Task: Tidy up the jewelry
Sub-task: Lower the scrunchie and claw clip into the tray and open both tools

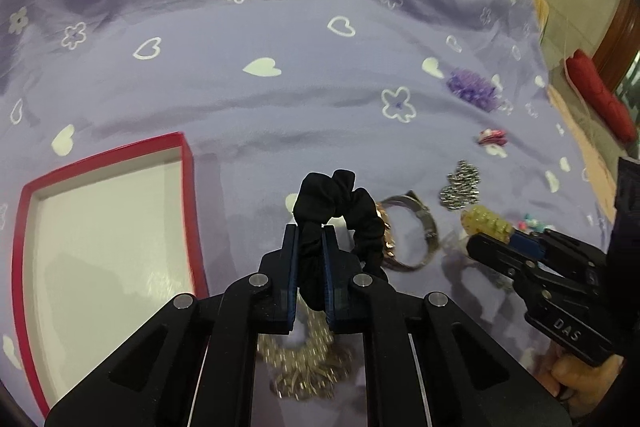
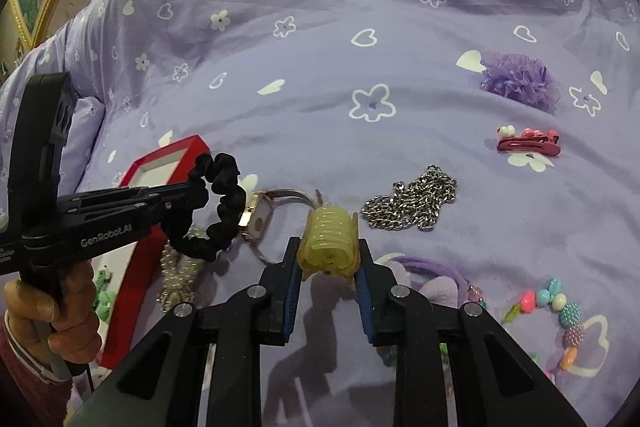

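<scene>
The left gripper (image 1: 311, 233) pinches a ruffled black scrunchie (image 1: 340, 211) between nearly closed jaws, lifted just right of the red-rimmed white box (image 1: 186, 163). The right gripper (image 2: 328, 245), jaws wider, clamps a translucent yellow claw clip (image 2: 328, 241) above the purple bedsheet (image 2: 320, 87), near a silver chain (image 2: 412, 205).

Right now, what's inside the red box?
The left wrist view shows the red box with a bare white floor; its near end is out of frame. In the right wrist view, something green sits there, mostly hidden by the left gripper.
</scene>
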The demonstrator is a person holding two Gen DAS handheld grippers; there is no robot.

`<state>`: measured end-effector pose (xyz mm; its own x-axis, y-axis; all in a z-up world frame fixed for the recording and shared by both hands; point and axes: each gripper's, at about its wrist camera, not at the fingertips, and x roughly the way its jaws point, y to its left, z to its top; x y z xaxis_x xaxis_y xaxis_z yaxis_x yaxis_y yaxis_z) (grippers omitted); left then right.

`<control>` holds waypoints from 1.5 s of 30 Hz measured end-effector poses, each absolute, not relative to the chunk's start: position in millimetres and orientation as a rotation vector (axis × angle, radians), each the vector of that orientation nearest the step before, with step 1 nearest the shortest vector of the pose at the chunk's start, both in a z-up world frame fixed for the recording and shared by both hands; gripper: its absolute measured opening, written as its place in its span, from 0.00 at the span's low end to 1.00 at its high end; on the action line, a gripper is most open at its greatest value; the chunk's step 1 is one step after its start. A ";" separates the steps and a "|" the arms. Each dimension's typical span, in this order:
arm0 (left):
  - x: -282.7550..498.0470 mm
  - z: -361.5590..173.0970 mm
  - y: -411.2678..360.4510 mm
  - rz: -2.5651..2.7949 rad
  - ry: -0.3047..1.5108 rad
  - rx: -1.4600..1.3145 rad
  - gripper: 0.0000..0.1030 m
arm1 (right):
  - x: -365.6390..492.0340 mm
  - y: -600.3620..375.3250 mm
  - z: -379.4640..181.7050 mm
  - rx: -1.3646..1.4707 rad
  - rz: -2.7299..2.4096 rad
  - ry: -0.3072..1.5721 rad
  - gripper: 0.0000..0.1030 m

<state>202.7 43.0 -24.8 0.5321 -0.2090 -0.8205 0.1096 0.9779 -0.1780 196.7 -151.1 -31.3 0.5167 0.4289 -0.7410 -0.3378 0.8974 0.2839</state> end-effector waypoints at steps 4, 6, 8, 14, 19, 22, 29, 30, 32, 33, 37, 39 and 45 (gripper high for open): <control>182.0 -9.6 52.5 -0.193 0.953 -0.147 0.09 | 187.1 -149.8 -17.8 0.120 0.483 0.897 0.24; 172.6 -3.4 58.6 -0.190 0.938 -0.163 0.09 | 181.3 -147.2 -10.9 0.124 0.499 0.886 0.24; 162.2 2.0 67.7 -0.184 0.925 -0.180 0.09 | 175.0 -140.4 -3.8 0.121 0.519 0.874 0.24; 135.4 8.0 100.3 -0.136 0.904 -0.231 0.09 | 162.3 -115.1 8.0 0.121 0.582 0.859 0.24; 114.2 7.4 133.4 -0.079 0.895 -0.276 0.09 | 152.3 -88.3 11.3 0.129 0.651 0.852 0.24; 104.1 6.3 150.9 -0.049 0.894 -0.299 0.09 | 144.6 -71.0 11.1 0.116 0.689 0.853 0.24; 87.2 2.9 187.0 0.018 0.887 -0.341 0.09 | 130.4 -30.3 9.5 0.076 0.765 0.866 0.24; 85.5 2.2 190.6 0.024 0.886 -0.345 0.09 | 128.9 -26.0 9.3 0.072 0.773 0.867 0.24; 82.3 0.1 197.9 0.037 0.887 -0.355 0.09 | 126.1 -17.1 8.6 0.063 0.789 0.869 0.24; 81.1 -0.6 200.8 0.043 0.887 -0.358 0.09 | 125.3 -13.4 8.3 0.060 0.795 0.871 0.24; 77.7 -5.3 211.3 0.063 0.891 -0.371 0.09 | 122.4 1.8 5.7 0.042 0.822 0.877 0.24; 77.3 -7.8 215.7 0.071 0.895 -0.377 0.09 | 120.5 7.6 3.9 0.035 0.831 0.881 0.24; 80.8 -22.1 235.1 0.102 0.919 -0.409 0.09 | 117.8 35.2 -7.1 -0.018 0.868 0.905 0.24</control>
<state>80.8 235.1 -22.1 0.6076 -0.0871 -0.7895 -0.2581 0.9183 -0.3000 117.8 35.2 -7.1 0.3114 0.6506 -0.6926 -0.6651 0.6698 0.3302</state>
